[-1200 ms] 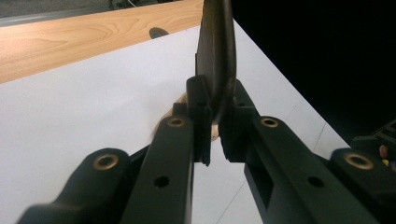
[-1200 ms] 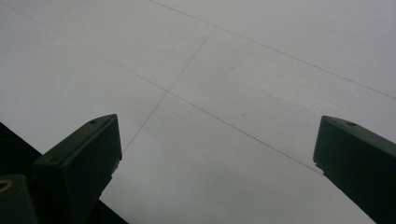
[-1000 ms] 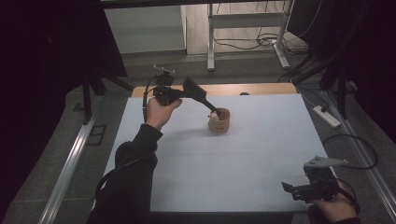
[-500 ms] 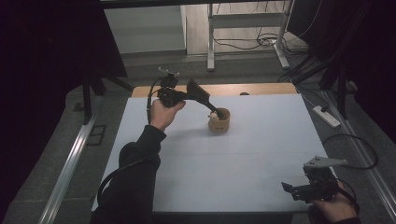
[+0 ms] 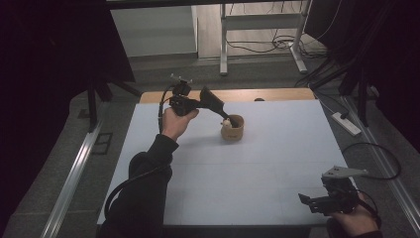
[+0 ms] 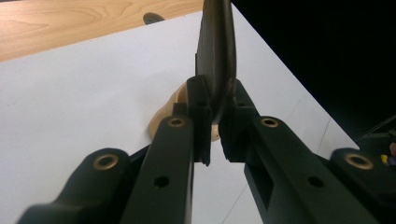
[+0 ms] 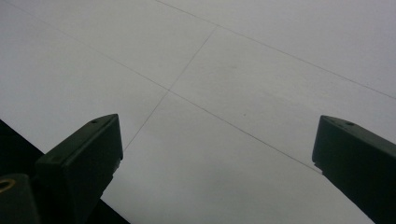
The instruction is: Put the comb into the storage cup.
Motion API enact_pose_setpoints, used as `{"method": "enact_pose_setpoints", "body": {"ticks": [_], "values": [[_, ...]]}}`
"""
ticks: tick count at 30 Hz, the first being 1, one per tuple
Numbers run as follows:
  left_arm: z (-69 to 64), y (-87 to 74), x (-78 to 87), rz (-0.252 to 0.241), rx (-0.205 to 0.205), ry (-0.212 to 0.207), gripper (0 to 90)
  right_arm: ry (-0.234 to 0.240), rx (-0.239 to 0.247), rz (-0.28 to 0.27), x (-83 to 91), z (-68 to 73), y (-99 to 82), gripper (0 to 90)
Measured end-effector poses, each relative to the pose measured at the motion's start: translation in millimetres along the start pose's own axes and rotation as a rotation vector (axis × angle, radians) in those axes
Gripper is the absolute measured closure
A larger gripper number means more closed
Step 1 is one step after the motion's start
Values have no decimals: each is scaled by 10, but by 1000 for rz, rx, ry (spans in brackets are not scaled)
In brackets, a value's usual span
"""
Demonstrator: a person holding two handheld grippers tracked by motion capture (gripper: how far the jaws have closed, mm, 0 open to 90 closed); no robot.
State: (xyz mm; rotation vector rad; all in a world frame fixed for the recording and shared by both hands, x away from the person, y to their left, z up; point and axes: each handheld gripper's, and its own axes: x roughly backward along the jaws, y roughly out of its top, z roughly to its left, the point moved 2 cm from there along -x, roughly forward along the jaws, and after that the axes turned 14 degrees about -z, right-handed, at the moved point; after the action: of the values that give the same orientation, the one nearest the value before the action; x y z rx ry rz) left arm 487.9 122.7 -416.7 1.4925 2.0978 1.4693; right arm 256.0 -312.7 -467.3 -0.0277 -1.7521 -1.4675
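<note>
The left tool (image 5: 224, 117) is out over the far middle of the desk (image 5: 277, 168), its tips right at the rim of a small tan cup (image 5: 233, 128), and the left tool view shows what it carries: a thin black blade (image 6: 215, 56), flat and paddle-like, pinched edge-on between the two jaws, which stand nearly together on it. What the blade is exactly, hard to say, but its long axis runs on from the tool, straight away from the hand and slanting down toward the cup. In that same view the cup (image 6: 163, 119) peeks out just behind the jaws, so blade tip and cup mouth sit very close; something pale shows at the rim from above, too small to name. That is the relation that matters here: cup directly ahead of and below the left tool, blade already lined up on it, so any dip or stir looks like a short push along the blade's own length. The right tool (image 5: 317, 202) waits at the near right corner, well apart from the cup, jaws spread wide over bare desk (image 7: 224, 70) with nothing between them. The left hand (image 5: 174, 123) is plainly the nearer one.
</note>
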Motion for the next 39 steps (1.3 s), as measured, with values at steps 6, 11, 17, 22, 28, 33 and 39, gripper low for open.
{"method": "enact_pose_setpoints", "body": {"ticks": [6, 11, 17, 22, 28, 33, 39], "values": [[5, -23, -36, 3, 2, 2, 827, 0, 0, 0, -1, 0, 0, 21], [8, -43, -66, 0, 7, 1, 827, 0, 0, 1, -1, 1, 0, 21], [13, -66, -104, 3, 10, 0, 827, 0, 1, 0, -1, 1, 0, 21], [21, -87, -130, 4, 12, 0, 827, 1, 2, 0, 0, 2, -1, 22], [36, -103, -137, 3, 19, 4, 827, 2, 4, 2, -1, 2, -1, 23], [71, -133, -156, 0, 34, 5, 827, 3, 6, 2, -1, 4, -1, 24], [129, -178, -142, -19, 63, -5, 826, 2, 5, 2, -3, 5, -1, 24]]}}
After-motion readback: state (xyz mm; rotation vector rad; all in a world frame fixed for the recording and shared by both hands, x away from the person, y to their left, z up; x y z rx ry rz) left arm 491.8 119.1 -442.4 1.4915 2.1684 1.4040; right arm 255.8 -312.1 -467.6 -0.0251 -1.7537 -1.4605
